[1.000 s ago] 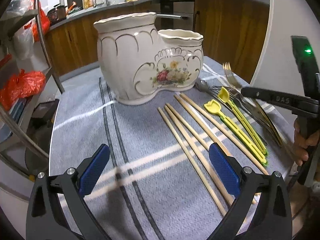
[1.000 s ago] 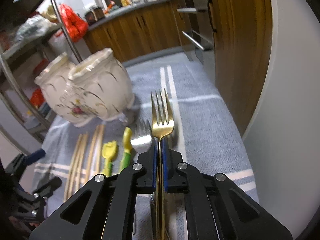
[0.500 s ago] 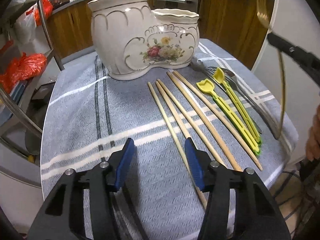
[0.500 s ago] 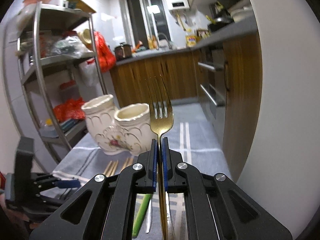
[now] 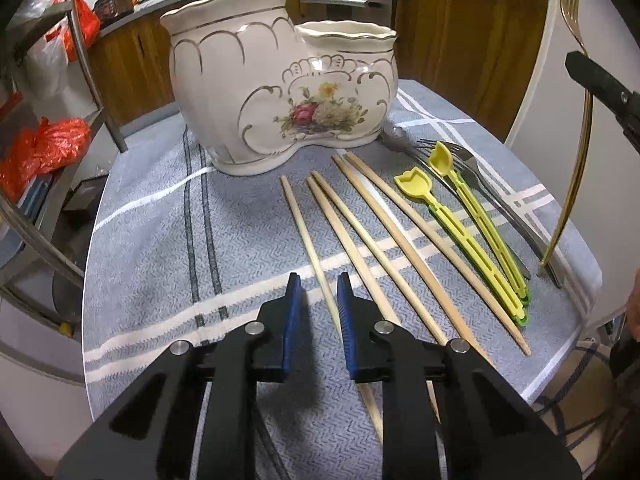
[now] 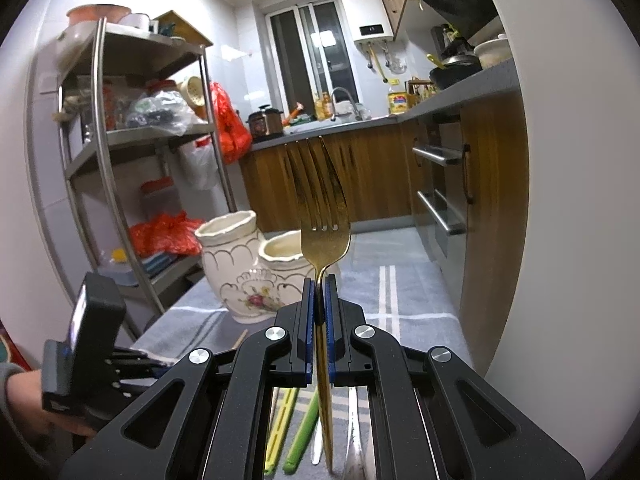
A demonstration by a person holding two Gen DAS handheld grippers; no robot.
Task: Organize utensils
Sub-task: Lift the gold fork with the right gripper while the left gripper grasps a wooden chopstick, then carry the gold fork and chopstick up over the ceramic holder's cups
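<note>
My left gripper (image 5: pixel 318 284) hovers low over the grey striped cloth (image 5: pixel 160 240). Its jaws are closing around the leftmost wooden chopstick (image 5: pixel 304 224), which lies between the blue pads (image 5: pixel 291 312) with a gap still showing. Several more chopsticks (image 5: pixel 384 248) lie to its right, then two yellow-green plastic utensils (image 5: pixel 464 216) and a silver fork (image 5: pixel 492 204). My right gripper (image 6: pixel 319 280) is shut on the gold fork (image 6: pixel 325 236), held tines-up above the table's right side; the gold fork (image 5: pixel 576 152) also shows there. The white floral ceramic holder (image 5: pixel 280 92) stands behind.
A metal shelf rack (image 6: pixel 104 160) with red bags stands left of the table. Wooden cabinets (image 5: pixel 460 40) run behind, and a white wall (image 5: pixel 540 92) is close on the right. The cloth's right edge hangs just past the utensils. A hand (image 6: pixel 24 400) holds the left tool.
The left jaws have narrowed from wide open to a small gap around the leftmost chopstick. The right gripper has lifted the gold fork off the cloth and tipped it upright.
</note>
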